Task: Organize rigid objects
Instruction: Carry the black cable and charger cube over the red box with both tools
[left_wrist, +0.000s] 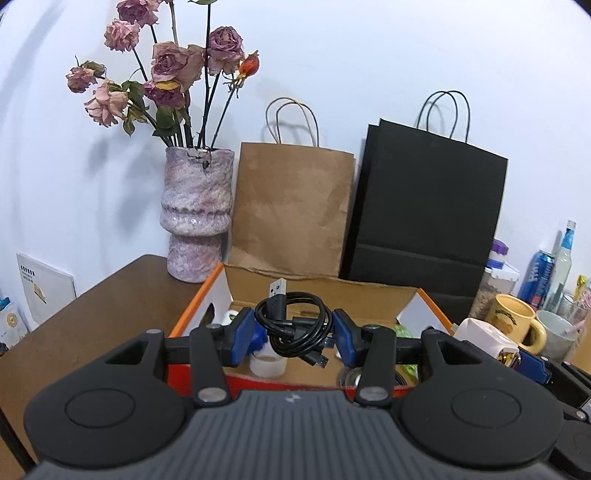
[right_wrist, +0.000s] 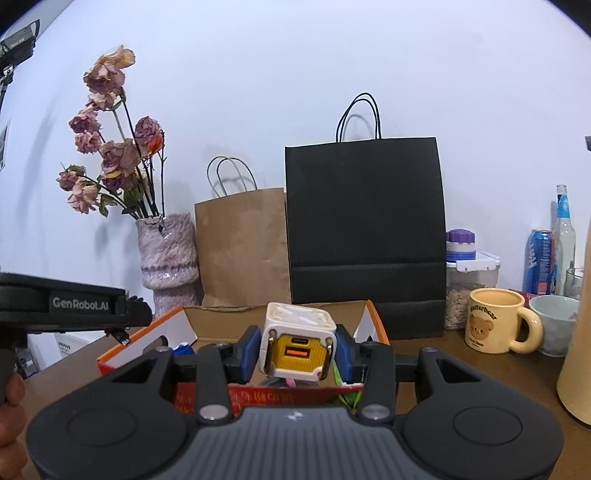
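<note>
The left gripper (left_wrist: 295, 334) has its jaws clamped on a coiled black USB cable (left_wrist: 293, 326), the blue pads (left_wrist: 245, 334) pressing on the bundle from both sides. The coil stands roughly upright between them, its loops running side to side across the gap. One silver USB plug (left_wrist: 277, 287) sticks up and away above the coil, and a smaller connector (left_wrist: 320, 360) points down and to the right below it. The bundle hangs above the open orange-edged cardboard box (left_wrist: 201, 295), over its interior, where a small white container (left_wrist: 267, 363) and other blurred items lie.

The right gripper (right_wrist: 297, 349) has its jaws closed on a white and yellow cube-shaped charger (right_wrist: 297, 341), gripped by its left and right sides. The cube has no clear long axis; its yellow face with an orange port faces back toward the camera and tilts slightly downward, and the white patterned top faces up. It sits above the near edge of the same box (right_wrist: 380, 325).

The box rests on a brown counter (left_wrist: 110, 295). Behind it stand a mottled pink vase (left_wrist: 197, 214) of dried roses, a brown paper bag (left_wrist: 291, 206) and a black paper bag (left_wrist: 424, 206). To the right stands a yellow bear mug (right_wrist: 495, 325).
</note>
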